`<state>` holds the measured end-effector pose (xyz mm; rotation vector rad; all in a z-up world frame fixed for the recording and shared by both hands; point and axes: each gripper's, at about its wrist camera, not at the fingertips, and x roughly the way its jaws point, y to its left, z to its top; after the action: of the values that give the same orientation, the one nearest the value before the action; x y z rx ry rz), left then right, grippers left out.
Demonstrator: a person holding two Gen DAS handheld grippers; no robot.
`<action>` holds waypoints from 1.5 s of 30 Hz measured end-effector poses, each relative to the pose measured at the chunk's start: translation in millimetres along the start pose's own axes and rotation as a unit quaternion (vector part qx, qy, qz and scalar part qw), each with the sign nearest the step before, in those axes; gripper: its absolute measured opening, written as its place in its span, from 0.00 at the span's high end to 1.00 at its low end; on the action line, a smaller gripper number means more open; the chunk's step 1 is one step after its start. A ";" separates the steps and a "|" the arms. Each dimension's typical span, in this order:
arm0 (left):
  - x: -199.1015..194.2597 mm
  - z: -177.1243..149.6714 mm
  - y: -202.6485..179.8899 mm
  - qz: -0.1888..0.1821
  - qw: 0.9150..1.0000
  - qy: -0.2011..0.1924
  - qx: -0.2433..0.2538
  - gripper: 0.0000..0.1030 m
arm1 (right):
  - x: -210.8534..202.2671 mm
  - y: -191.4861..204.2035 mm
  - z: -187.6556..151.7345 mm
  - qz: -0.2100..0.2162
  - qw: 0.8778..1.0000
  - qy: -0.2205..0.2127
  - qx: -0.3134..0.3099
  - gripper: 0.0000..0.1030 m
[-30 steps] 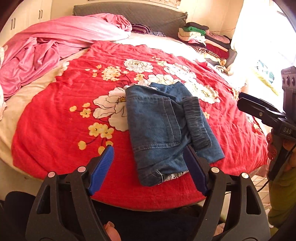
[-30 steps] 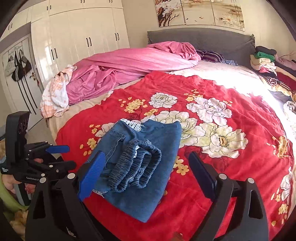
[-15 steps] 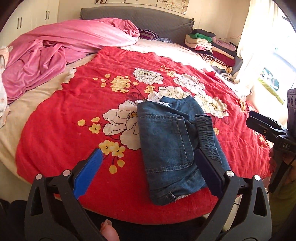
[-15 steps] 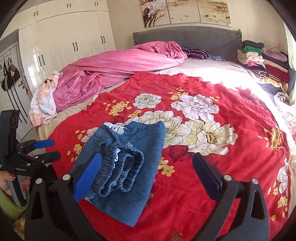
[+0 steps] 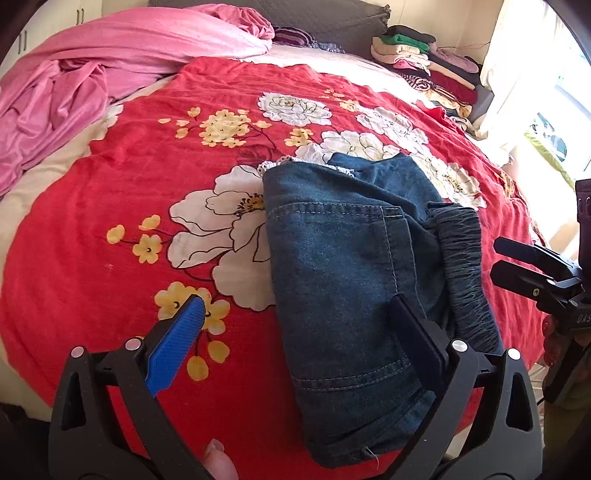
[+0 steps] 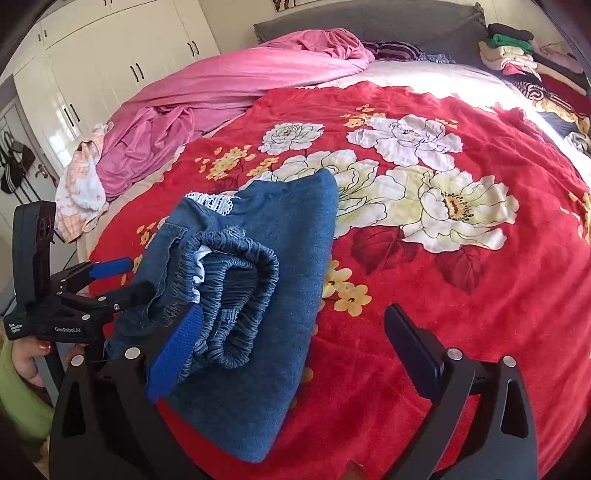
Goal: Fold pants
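Folded blue denim pants [image 5: 351, 266] lie on the red flowered bedspread [image 5: 110, 206] near its front edge, with the elastic waistband [image 5: 461, 266] on the right side. They also show in the right wrist view [image 6: 266, 266], waistband [image 6: 236, 288] bunched toward me. My left gripper [image 5: 295, 321] is open and empty, its right finger over the pants' near part. My right gripper [image 6: 295, 325] is open and empty, its left finger over the waistband. Each gripper shows in the other's view: the right [image 5: 532, 269], the left [image 6: 107, 280].
A crumpled pink duvet [image 5: 110, 55] lies at the bed's far left. A stack of folded clothes [image 5: 424, 55] sits at the far right by the grey headboard [image 6: 369, 22]. White wardrobes [image 6: 110, 66] and hanging bags [image 6: 14, 166] stand left of the bed. A bright window [image 5: 554, 92] is on the right.
Both grippers have moved forward and lower toward the pants, which now look larger. Both stay open. The pants have not moved.
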<state>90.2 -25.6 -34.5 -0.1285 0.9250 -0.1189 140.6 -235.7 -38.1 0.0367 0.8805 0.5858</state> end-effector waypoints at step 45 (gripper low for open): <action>4.5 57.9 9.3 -0.065 0.997 -0.030 -0.018 0.61 | 34.7 53.8 62.2 0.080 0.993 -0.055 -0.074 0.57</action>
<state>139.8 -13.7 -5.0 -0.2251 0.8588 -0.2184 178.2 -160.4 -8.4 0.0059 0.7293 0.7909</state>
